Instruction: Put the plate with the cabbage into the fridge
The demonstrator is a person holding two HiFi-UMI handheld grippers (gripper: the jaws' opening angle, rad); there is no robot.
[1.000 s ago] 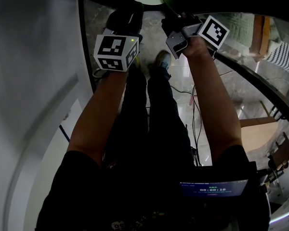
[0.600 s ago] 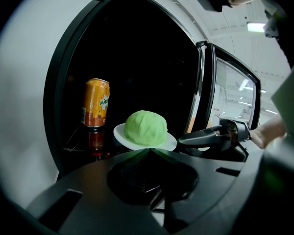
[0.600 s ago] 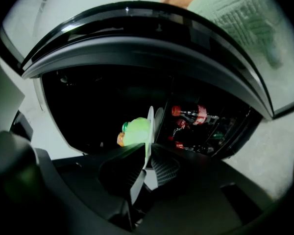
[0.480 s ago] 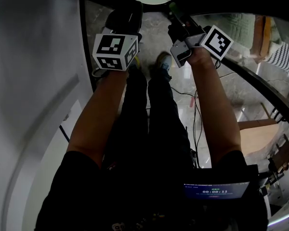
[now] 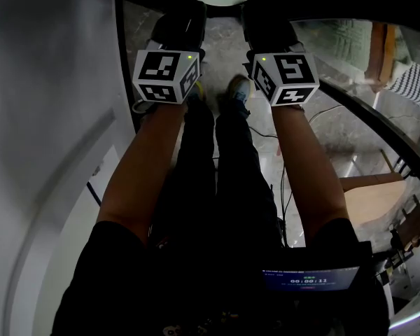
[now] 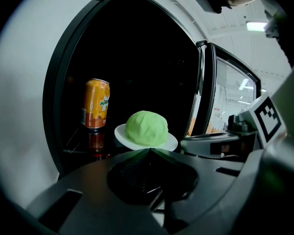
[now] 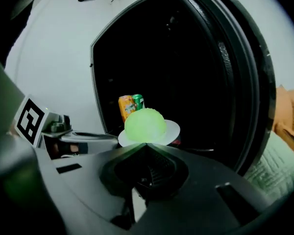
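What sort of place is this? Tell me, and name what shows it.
Probably a large indoor hall, not a home kitchen: an open fridge holding a soda can, a polished stone floor with loose cables, strip lights on a high ceiling. The plate is at the fridge's mouth.

A fridge (image 6: 56,102) stands straight ahead, its door (image 6: 213,97) swung out to the right of the opening. A plate (image 6: 170,143) lies level at the front of that opening, with a cabbage (image 6: 146,128) on its middle. Behind the plate and to its left, deeper inside the fridge, a can (image 6: 96,103) stands upright. The right gripper view shows a second can (image 7: 137,101) just beside it, on its right. The left gripper (image 6: 149,150) and the right gripper (image 7: 146,145) sit side by side in front of the plate, at its near left and near right rim. Each has its jaws together, tips at the rim. Whether they touch it cannot be told.
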